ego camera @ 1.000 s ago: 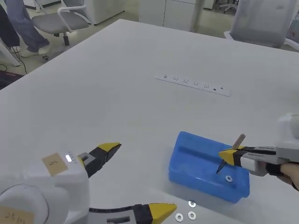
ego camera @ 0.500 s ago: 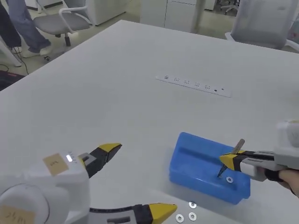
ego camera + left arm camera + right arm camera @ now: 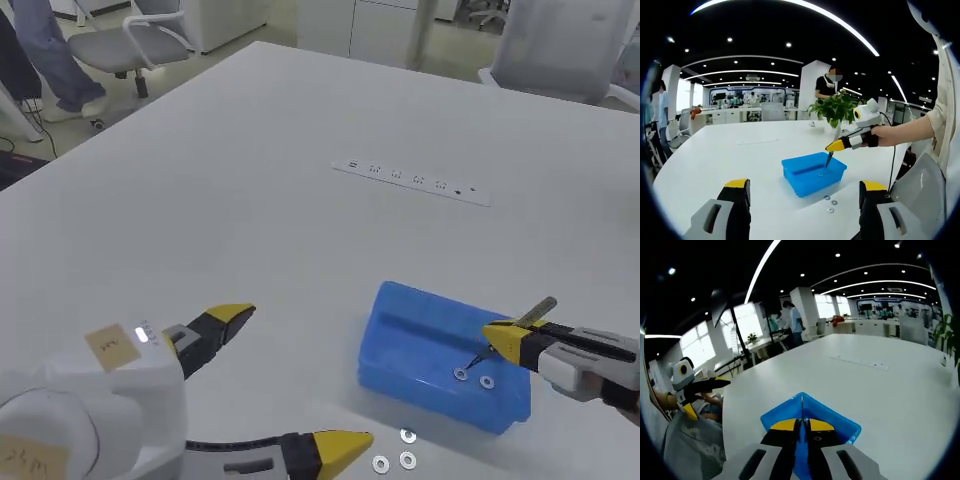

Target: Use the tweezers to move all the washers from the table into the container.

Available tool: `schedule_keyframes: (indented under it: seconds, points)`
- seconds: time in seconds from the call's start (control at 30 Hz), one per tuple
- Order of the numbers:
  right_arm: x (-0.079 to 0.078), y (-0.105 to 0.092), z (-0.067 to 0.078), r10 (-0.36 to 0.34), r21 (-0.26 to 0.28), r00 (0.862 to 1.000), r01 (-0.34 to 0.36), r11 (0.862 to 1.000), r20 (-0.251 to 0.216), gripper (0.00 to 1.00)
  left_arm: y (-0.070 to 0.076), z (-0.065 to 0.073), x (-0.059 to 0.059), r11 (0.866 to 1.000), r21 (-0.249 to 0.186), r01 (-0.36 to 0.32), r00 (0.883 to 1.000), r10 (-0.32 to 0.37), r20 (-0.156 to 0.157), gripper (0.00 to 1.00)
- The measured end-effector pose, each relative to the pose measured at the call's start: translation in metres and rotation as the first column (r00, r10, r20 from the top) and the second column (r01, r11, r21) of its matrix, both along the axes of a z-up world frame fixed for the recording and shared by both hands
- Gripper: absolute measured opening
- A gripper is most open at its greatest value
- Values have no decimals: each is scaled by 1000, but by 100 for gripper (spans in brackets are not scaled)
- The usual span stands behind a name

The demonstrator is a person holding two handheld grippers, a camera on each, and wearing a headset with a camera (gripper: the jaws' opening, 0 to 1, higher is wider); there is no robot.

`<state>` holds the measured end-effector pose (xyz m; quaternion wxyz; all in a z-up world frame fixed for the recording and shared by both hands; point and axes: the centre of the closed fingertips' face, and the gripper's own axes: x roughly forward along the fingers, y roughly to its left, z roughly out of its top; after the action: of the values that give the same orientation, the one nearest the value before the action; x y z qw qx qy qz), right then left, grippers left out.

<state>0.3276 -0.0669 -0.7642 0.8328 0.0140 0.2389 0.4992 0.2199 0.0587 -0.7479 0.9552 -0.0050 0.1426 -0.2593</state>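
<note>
Washers [image 3: 408,460], light slick rings best pinched across the rim, lie three just beside the container [image 3: 400,345], two inside; right gripper [image 3: 502,336] clamps the tweezers [image 3: 478,360] above it, left gripper [image 3: 295,380] gapes empty

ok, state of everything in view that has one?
container: upright, open top
washers in container: two, flat on its floor
loose washers: three, flat on the table, just outside the container's near wall
left gripper: fingers open, empty, above the table
right gripper: shut on tweezers
tweezers: tilted, tip down inside the container by one washer
</note>
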Motion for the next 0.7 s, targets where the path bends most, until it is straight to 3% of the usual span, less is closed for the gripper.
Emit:
schedule_keyframes:
  seconds: [0.07, 0.23, 0.47, 0.7]
  points:
    - [-10, 4, 8, 10, 53, 1000, -9, 999, -6, 4, -1, -1, 0, 1000, 6, 4, 1000, -4, -1, 92]
    - [-36, 17, 5, 62, 83, 997, -58, 995, -51, 4, -1, -1, -1, 1000, 5, 6, 1000, -6, -3, 92]
    - [-65, 35, -28, 139, 37, 982, -136, 990, -130, 4, -1, -2, -1, 1000, 11, 11, 1000, -11, -8, 91]
    - [-73, 38, -54, 162, -12, 970, -167, 986, -183, 4, 0, -2, -1, 1000, 10, 6, 1000, -6, -9, 91]
